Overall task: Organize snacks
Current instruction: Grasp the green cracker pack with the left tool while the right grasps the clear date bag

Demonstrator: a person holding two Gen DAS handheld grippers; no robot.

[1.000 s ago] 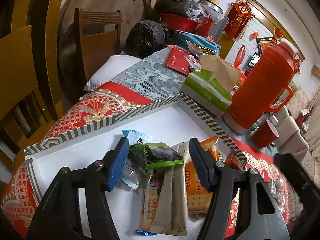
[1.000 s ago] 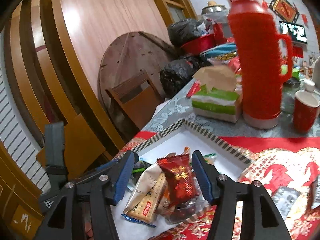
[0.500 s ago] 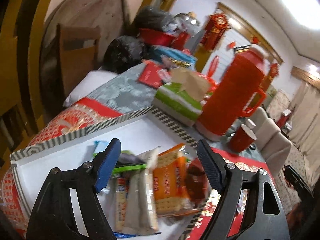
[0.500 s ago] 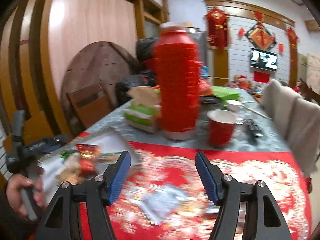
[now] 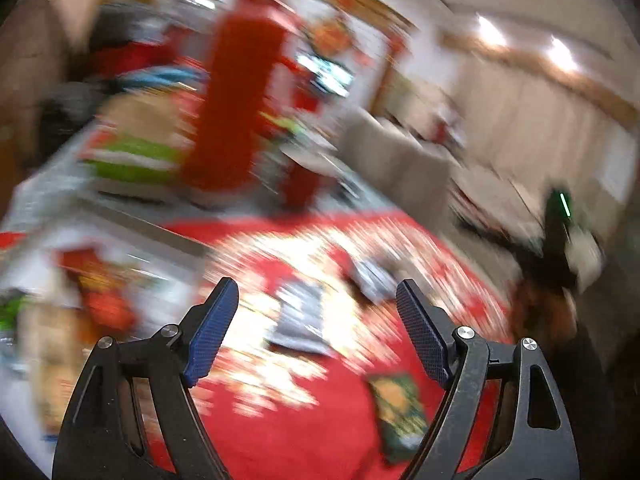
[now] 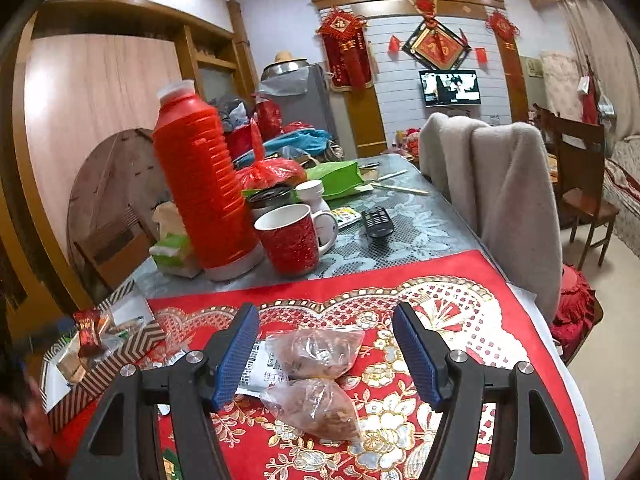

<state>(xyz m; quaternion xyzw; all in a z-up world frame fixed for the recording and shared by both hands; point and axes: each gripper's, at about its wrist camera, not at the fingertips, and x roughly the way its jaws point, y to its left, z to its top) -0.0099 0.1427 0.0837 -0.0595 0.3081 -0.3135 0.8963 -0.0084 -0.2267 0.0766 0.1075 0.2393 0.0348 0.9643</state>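
- Left wrist view: heavily blurred. The left gripper is being seen released, jaws apart w/ nothing between them. A grey snack packet is lying on the red cloth ahead, btwn the finger lines; a 2nd pale packet is further off to the right, and a green-orange packet is lying close under the right finger. The box w/ sorted snacks is being seen at far left; details can't be told.
- Right wrist view: sharp. The right gripper is being opened, jaws apart, nothing pressed. Two clear bags of brown snacks are lying on the surface directly ahead & below, btwn the fingers, w/ a white printed packet partly under them. The nearer bag's long axis is running slantwise, upper left to lower right.
- The patterned box is sitting to the left, well apart from the bags, w/ a red packet sticking up inside.
- Judgement: the right gripper is looking nearer and better lined up on the bags; box is being left to its left side.
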